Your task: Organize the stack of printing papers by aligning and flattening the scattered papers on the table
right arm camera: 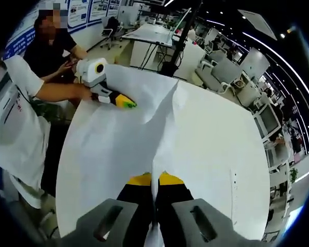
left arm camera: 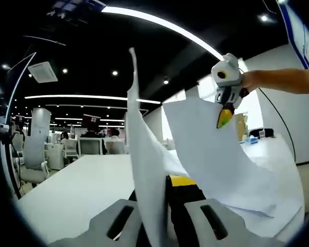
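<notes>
Item: thin white printing papers (right arm camera: pixel 195 149), limp, easily creased; I held opposite edges, left gripper (left arm camera: pixel 162 180) and right gripper (right arm camera: pixel 154 180) both clamped on them.

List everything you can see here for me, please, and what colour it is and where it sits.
Papers: several sheets, white, lifted off the table and pinched at two edges.
Table: one, white, under the papers.
Office chairs: a few, white, in the background beyond the table.
Ceiling light strips: several, white, overhead.
Seated person: one, dark top, beyond the table's far corner.
Left gripper: grey with black and yellow jaws, shut on one edge of the papers.
Right gripper: same colours, shut on another edge of the papers.
Hand: one, holding the right gripper, seen in the left gripper view.
</notes>
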`<move>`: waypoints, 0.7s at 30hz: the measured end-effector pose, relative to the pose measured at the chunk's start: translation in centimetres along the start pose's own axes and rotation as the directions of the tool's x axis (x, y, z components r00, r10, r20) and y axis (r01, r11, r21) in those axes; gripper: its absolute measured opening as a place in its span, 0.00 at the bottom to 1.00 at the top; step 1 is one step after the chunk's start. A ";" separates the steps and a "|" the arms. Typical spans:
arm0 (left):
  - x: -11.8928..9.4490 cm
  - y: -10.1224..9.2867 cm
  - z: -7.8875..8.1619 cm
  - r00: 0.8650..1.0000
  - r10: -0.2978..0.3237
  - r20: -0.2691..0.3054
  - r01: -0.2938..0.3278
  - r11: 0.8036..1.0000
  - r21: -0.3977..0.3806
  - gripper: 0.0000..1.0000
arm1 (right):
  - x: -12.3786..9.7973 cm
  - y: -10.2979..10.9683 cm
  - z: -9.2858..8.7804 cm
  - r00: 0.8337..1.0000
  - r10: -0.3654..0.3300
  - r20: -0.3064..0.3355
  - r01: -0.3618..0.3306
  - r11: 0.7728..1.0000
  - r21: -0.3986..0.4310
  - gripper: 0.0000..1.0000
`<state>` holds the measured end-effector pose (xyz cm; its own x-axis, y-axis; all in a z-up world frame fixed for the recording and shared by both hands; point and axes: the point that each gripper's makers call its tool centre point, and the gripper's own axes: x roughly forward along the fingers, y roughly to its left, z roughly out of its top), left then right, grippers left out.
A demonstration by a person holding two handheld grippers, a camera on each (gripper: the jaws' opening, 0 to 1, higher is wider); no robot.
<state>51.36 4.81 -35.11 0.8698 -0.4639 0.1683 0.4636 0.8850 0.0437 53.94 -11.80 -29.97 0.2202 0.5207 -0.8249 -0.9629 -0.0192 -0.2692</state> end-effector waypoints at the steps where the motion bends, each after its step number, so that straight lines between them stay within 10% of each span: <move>1: 0.0 0.0 0.0 1.000 0.000 0.000 0.000 1.000 0.000 0.06 | 0.1 0.0 0.0 1.000 0.002 -0.003 -0.002 1.000 -0.005 0.00; 21: 0.2 0.1 0.0 1.000 -0.004 0.001 0.004 1.000 -0.002 0.06 | 1.0 -0.2 0.8 0.999 0.011 -0.032 -0.012 0.999 -0.043 0.00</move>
<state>51.57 4.86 -35.12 0.8680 -0.4670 0.1686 0.4669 0.8833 0.0427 54.23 -10.62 -30.33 0.2146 0.4925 -0.8434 -0.9579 -0.0624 -0.2802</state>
